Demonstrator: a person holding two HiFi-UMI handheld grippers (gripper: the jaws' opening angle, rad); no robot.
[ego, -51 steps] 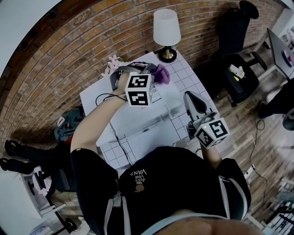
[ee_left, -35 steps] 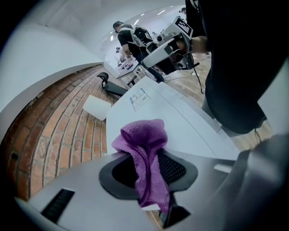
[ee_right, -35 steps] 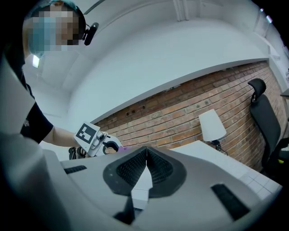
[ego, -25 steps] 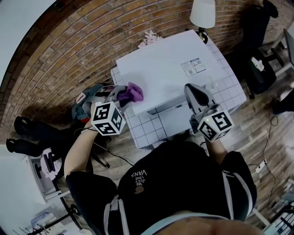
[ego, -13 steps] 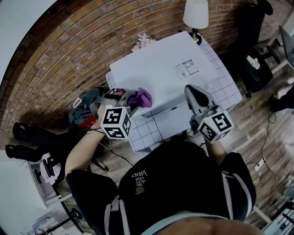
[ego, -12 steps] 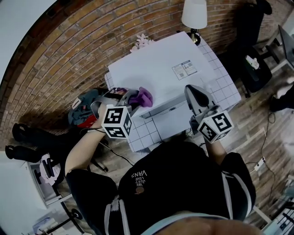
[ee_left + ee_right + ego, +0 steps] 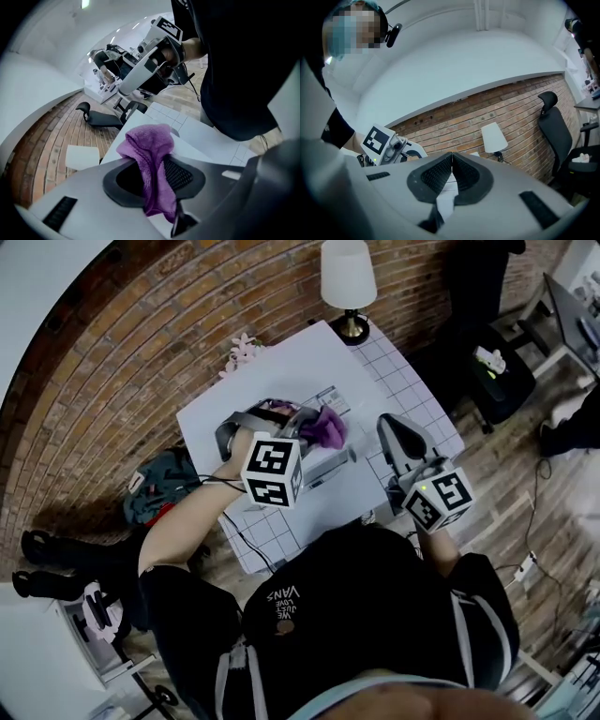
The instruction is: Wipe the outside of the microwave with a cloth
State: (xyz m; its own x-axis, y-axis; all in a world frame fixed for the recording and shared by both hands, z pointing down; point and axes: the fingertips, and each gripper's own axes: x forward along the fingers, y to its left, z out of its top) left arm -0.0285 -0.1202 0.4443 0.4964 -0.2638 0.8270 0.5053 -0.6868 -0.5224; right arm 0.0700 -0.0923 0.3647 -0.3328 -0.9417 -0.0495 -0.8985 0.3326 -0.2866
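Note:
The white microwave sits on a white tiled table against the brick wall. My left gripper is over the microwave's front part, shut on a purple cloth that rests on its top. In the left gripper view the purple cloth hangs bunched between the dark pads, over the white surface. My right gripper hovers at the microwave's right side, jaws shut and holding nothing. In the right gripper view its tips meet, and the left gripper's marker cube shows beyond.
A white table lamp stands at the table's back right corner, with pink flowers behind the microwave. A bag lies on the wooden floor to the left. A black office chair stands at the right.
My left gripper has carried the purple cloth from the microwave's left side up onto its top, toward the right. The right gripper has stayed where it was.

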